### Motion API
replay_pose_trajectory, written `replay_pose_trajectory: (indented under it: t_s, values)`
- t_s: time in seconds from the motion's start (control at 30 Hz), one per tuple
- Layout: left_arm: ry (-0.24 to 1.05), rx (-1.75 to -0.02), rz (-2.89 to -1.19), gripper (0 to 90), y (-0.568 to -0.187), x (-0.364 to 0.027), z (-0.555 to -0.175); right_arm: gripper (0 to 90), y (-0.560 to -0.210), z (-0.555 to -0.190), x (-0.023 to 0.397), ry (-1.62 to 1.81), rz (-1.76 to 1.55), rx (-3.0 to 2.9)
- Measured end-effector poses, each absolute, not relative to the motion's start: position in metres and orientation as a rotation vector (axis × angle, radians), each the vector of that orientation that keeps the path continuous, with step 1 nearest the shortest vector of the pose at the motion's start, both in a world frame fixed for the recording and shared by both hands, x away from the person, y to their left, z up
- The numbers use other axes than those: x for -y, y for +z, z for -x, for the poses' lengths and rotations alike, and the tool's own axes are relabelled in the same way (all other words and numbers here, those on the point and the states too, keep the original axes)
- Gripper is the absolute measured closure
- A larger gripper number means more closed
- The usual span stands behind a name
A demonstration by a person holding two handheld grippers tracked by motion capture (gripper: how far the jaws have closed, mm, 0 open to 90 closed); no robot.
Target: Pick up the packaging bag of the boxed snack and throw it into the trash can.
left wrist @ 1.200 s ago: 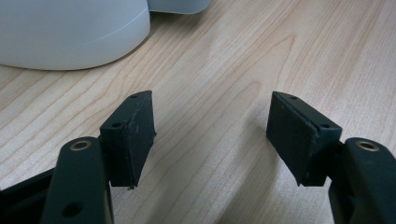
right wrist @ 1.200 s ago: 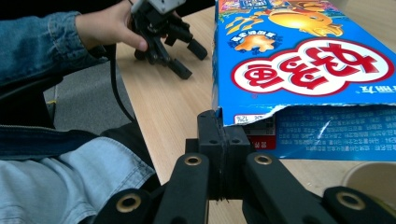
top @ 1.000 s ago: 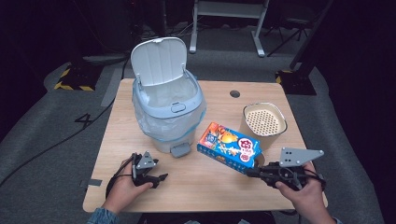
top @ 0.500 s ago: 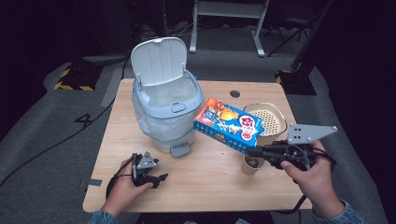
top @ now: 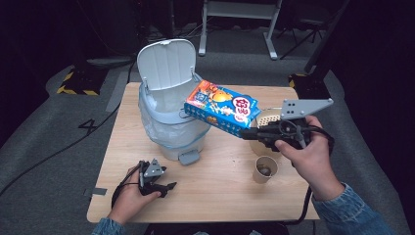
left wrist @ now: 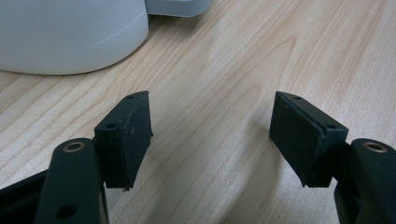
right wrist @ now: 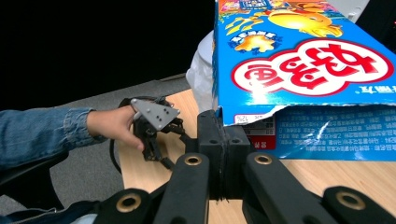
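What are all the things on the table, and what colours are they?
Bin: one, pale grey-blue, lid up, far left part of the table.
Snack box: one, blue with orange and red pictures, in the air by the bin's rim, pinched at one edge.
Paper cup: one, tan, near right part of the table.
Basket: one, cream with holes, behind the right tool.
Table: one, light wood.
Left tool: one, black, open, resting on the table.
Right tool: one, black, shut on the snack box.
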State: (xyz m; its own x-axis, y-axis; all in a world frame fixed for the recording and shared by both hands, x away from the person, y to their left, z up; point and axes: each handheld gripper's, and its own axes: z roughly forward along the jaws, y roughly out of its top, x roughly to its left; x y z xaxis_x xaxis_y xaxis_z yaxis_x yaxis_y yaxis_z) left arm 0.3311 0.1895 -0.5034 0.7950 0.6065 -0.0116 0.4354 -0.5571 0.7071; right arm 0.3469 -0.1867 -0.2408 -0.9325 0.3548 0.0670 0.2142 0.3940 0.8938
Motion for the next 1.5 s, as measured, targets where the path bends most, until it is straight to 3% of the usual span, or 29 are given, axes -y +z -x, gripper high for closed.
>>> replay_pose_trajectory:
  t_s: [0.67, 1.23, 1.37, 1.43, 1.5]
  values:
    - [0.301, -0.767, -2.247, 29.1, -0.504, -0.187, -0.331, 89.0, -0.236, -0.392, 0.13, 1.492, -0.605, -2.547]
    - [0.298, -0.769, -2.247, 29.1, -0.504, -0.187, -0.331, 85.2, -0.224, -0.39, 0.112, 1.507, -0.644, -2.478]
    - [0.3, -0.768, -2.247, 29.1, -0.504, -0.187, -0.331, 79.1, -0.216, -0.388, 0.105, 1.524, -0.628, -2.41]
    - [0.297, -0.769, -2.246, 29.1, -0.504, -0.187, -0.331, 65.9, -0.214, -0.389, 0.1, 1.524, -0.632, -2.371]
    - [0.297, -0.769, -2.247, 29.1, -0.504, -0.187, -0.331, 63.6, -0.215, -0.392, 0.096, 1.525, -0.638, -2.355]
